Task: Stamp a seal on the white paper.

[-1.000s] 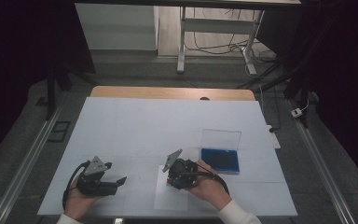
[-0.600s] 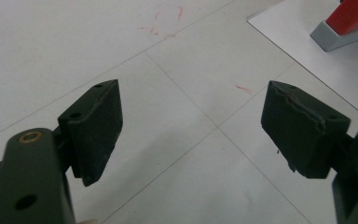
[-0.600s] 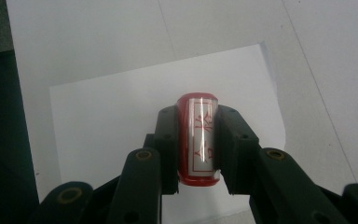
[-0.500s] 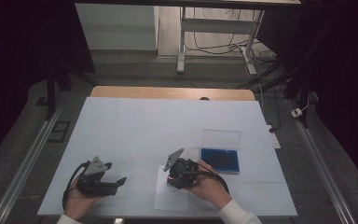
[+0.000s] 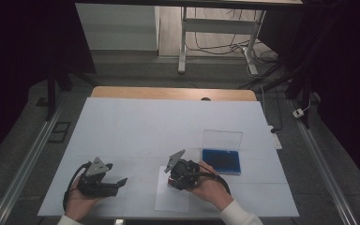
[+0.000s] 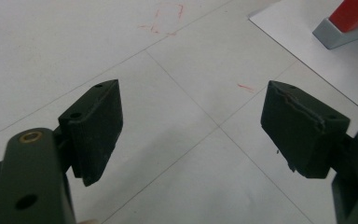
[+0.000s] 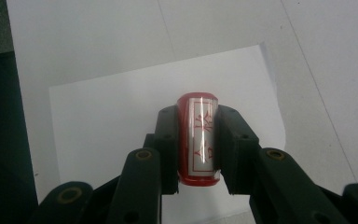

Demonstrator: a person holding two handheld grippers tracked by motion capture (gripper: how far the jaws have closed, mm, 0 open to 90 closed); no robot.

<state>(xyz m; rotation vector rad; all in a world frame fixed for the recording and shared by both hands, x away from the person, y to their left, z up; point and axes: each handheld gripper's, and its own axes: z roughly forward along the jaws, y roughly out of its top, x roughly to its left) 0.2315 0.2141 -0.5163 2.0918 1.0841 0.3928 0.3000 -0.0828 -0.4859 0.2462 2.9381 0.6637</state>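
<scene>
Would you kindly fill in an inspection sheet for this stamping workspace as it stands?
Surface: white table cover, faint red marks, wooden edge at the far side.
Job's things: red stamp with red characters, clamped over a paper sheet; blue ink pad case, clear lid raised, beside it.
Clutter: nothing seen.
Grippers: left gripper open, jaws wide apart over bare cover; right gripper shut on the stamp.
Cables: a black cable loops from the left gripper; loose wires on the floor beyond.
Surroundings: dark room, metal rails alongside, white frame legs behind.

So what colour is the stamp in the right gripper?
Red stamp, with red characters on its white face; clearest in the right gripper view.
</scene>
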